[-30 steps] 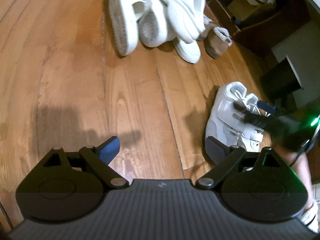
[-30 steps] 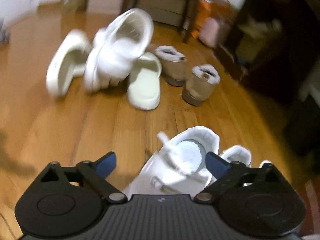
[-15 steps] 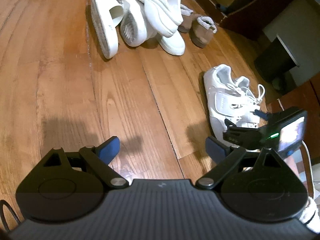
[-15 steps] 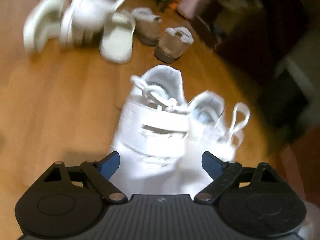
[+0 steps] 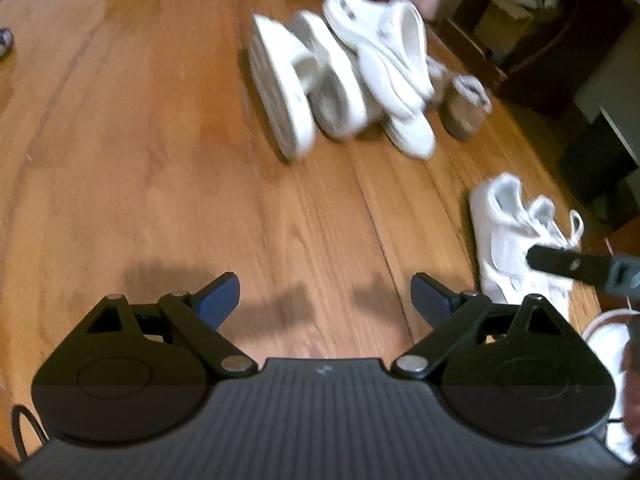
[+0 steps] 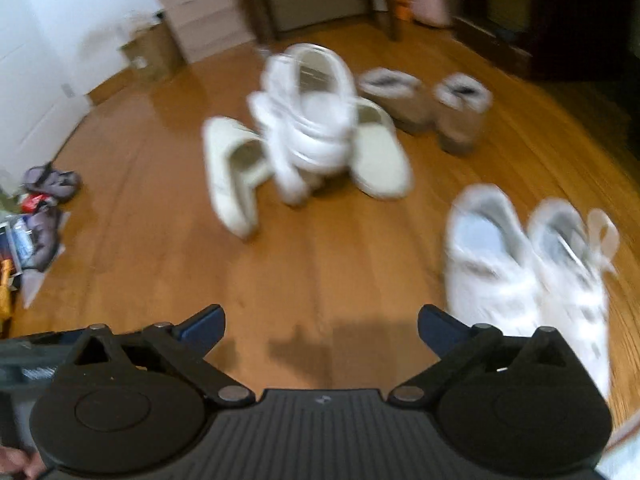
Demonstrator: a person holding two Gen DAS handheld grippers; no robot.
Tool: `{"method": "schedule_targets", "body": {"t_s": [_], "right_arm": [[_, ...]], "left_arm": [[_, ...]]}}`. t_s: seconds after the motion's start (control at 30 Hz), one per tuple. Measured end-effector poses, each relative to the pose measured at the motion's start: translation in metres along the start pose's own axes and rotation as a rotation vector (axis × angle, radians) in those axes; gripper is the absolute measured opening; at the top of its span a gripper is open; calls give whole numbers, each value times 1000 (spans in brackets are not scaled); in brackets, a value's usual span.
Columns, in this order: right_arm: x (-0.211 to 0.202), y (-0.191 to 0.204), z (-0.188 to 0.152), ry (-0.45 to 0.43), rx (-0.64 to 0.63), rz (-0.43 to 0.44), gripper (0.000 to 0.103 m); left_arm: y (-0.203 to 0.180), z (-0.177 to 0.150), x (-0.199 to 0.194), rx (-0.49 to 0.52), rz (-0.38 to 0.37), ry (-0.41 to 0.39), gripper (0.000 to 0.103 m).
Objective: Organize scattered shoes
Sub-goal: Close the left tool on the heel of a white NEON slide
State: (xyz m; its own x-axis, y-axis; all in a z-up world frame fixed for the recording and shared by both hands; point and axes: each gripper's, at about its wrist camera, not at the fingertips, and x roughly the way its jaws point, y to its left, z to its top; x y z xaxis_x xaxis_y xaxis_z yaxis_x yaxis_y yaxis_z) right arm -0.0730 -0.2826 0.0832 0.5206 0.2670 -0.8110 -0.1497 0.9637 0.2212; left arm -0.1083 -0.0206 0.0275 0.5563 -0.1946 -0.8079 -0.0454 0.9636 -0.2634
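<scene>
The left gripper (image 5: 325,299) has its jaws spread wide with only the bare wooden floor (image 5: 160,184) between them. The right gripper (image 6: 319,329) is opening its jaws, and nothing is between them either, only floor.

Nearest to the right gripper, just beyond its right finger, the pair of white sneakers (image 6: 528,276) stands side by side on the floor with loose laces. In the left wrist view these sneakers lie to the right of the left gripper, partly behind a dark part of the other tool.

Farther away, near the middle of the floor, is a pile of white sandals (image 6: 308,132), some leaning on each other, one on its side. Just right of the pile stand two tan fur-lined boots (image 6: 436,112). Both views are blurred.
</scene>
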Motion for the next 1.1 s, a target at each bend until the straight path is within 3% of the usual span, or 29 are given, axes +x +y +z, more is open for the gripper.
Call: {"method": "schedule_targets", "body": {"t_s": [0.13, 0.17, 0.23, 0.33, 0.5, 0.57, 0.67, 0.73, 0.77, 0.93, 1.1], "right_arm": [[36, 31, 43, 46, -19, 51, 102], [53, 34, 55, 97, -25, 58, 102], [70, 37, 67, 174, -31, 49, 97], [92, 37, 83, 267, -45, 44, 95], [109, 22, 83, 172, -45, 97, 95], [114, 12, 74, 124, -17, 99, 95], [121, -6, 56, 120, 32, 80, 95], [124, -14, 53, 151, 71, 84, 95], [126, -19, 51, 178, 99, 97, 95], [113, -19, 53, 200, 94, 129, 95], [107, -5, 57, 187, 23, 117, 95]], "left_arm": [[18, 27, 21, 15, 80, 7, 93], [24, 34, 31, 23, 90, 32, 93], [31, 41, 43, 33, 94, 59, 93], [43, 50, 60, 16, 65, 12, 93], [46, 76, 104, -56, -21, -18, 93], [33, 92, 131, -21, 21, -39, 94], [15, 111, 171, 68, 152, -11, 103], [12, 118, 184, 56, 89, -13, 103], [8, 121, 191, 46, 120, -6, 103], [8, 115, 189, -8, 146, -14, 102], [8, 111, 187, -73, 118, -18, 103]]}}
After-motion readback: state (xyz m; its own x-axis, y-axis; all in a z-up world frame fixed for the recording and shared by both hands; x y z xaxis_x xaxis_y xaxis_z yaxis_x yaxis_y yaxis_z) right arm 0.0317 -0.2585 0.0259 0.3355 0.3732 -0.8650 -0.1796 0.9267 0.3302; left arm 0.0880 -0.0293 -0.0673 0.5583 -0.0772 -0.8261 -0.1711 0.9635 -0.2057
